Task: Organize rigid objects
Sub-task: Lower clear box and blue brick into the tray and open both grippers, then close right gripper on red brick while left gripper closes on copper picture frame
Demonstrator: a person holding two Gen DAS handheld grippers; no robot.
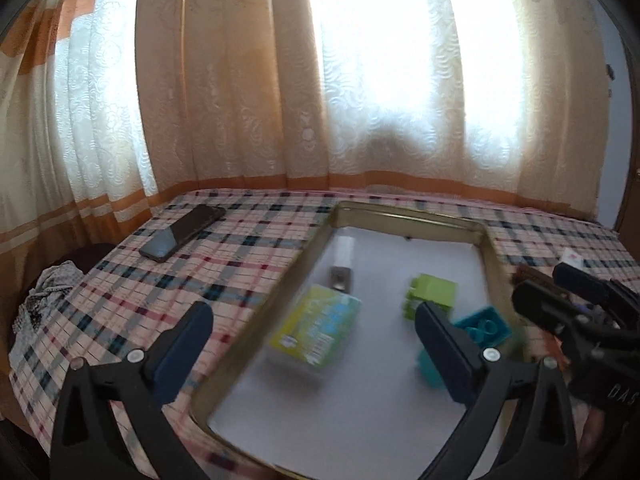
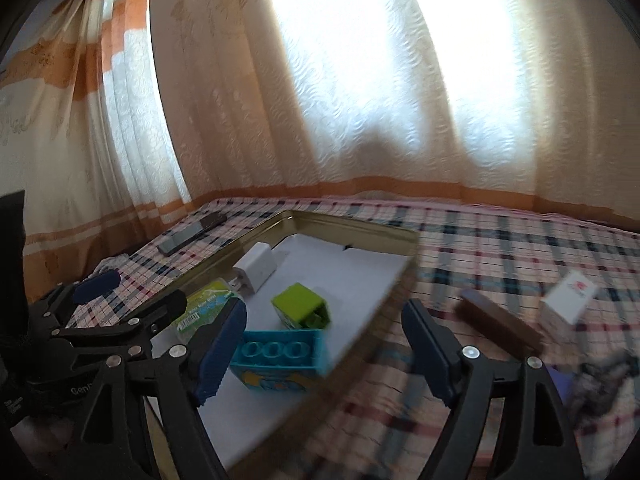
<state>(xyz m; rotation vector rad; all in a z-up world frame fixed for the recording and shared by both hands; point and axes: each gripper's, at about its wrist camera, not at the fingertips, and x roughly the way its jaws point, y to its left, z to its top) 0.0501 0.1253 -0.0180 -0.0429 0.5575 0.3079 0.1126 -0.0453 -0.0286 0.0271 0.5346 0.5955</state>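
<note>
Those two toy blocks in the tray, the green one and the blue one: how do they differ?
The green block is lime and roughly cube-shaped; the blue block is teal, longer and lower. The blue block's upward face shows a row of round sockets, while the green block's upward face looks plain. The green one lies farther from the grippers than the blue one. Both rest on the tray's white floor, held by neither gripper.

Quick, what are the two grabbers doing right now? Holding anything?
Left gripper: open, holding nothing.
Right gripper: open, holding nothing.
</note>
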